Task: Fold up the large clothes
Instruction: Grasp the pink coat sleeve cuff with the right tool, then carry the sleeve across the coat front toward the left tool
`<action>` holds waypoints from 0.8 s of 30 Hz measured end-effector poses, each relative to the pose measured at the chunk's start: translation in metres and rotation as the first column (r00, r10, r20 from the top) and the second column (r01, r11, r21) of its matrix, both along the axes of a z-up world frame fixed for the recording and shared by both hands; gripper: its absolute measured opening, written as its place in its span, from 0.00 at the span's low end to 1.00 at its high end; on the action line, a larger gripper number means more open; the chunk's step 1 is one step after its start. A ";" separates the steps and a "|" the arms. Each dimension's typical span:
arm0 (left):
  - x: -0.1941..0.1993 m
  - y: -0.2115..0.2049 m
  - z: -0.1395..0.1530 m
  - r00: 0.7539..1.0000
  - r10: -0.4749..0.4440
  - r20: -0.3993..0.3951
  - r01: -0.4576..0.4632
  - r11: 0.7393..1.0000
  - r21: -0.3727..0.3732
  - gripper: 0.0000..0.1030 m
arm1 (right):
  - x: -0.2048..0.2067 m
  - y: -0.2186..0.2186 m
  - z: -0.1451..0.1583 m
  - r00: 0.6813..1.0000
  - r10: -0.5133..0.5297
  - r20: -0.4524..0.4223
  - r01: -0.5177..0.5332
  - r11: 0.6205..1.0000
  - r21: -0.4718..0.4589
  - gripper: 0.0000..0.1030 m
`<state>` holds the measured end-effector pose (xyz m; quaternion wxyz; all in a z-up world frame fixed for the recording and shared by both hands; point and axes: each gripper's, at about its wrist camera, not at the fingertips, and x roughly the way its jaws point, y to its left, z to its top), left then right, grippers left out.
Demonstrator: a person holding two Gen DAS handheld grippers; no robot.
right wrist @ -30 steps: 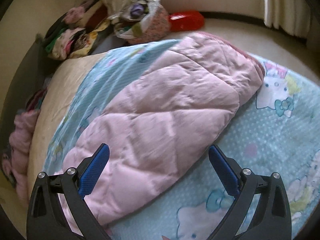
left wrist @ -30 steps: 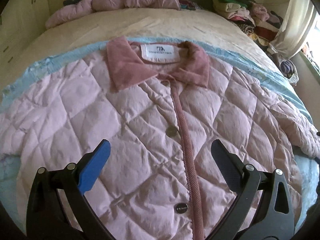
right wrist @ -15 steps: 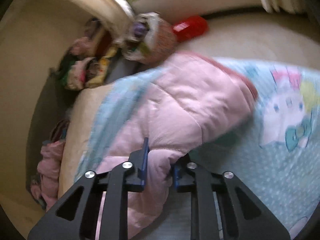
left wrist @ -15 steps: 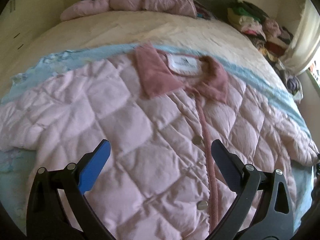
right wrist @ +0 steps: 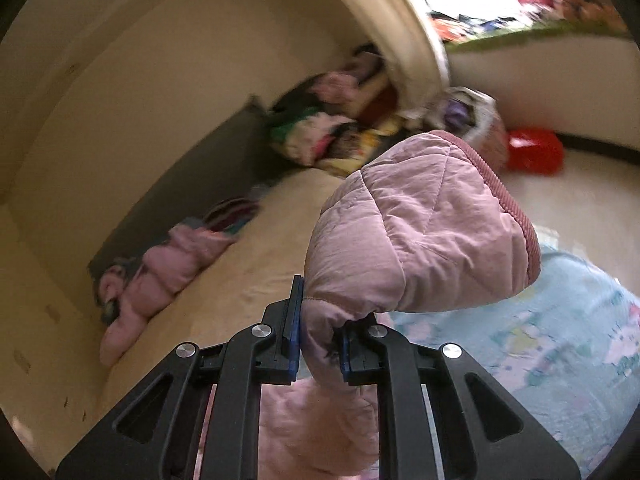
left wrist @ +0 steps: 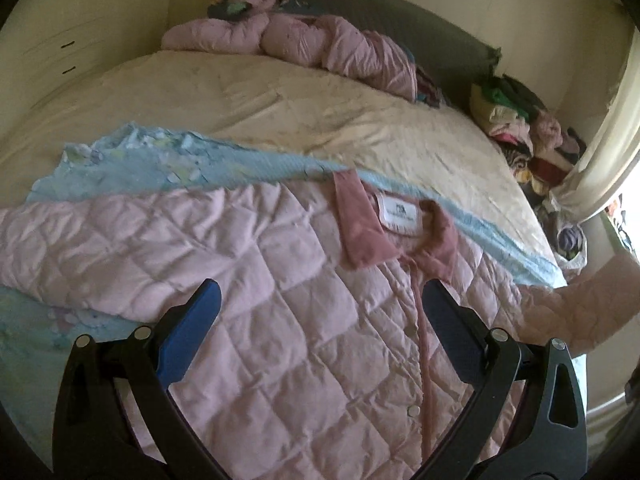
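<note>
Pink quilted jacket [left wrist: 280, 300] flat, buttoned, on bed; sleeve [right wrist: 420, 232] prob. raised.

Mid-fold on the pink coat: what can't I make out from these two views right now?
- Coat hem: left wrist view, cut off by the bottom edge behind the open left gripper.
- Collar label: too small to read.
- Sleeve below the right gripper's grip: right wrist view, hidden by the gripper.
- Clothes pile: blurred.

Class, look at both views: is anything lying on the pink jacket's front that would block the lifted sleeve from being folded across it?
Nothing visible does. The jacket front lies bare, and the left gripper hovers open above it.
</note>
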<state>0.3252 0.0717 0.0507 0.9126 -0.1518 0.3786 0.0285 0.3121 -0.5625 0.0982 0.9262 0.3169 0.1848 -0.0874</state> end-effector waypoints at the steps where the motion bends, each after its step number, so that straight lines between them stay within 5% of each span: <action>1: -0.001 0.005 0.003 1.000 0.000 0.004 0.000 1.000 0.000 0.92 | 0.003 0.011 0.009 1.000 0.021 0.010 -0.020 1.000 -0.010 0.13; 15: -0.010 0.058 0.000 1.000 0.003 0.031 0.001 0.989 -0.146 0.92 | 0.029 0.139 0.048 0.978 0.199 0.060 -0.191 0.975 -0.110 0.13; 24: -0.008 0.068 -0.008 0.996 -0.056 0.064 0.075 0.939 -0.336 0.92 | 0.048 0.200 0.040 0.957 0.288 0.043 -0.280 0.950 -0.141 0.13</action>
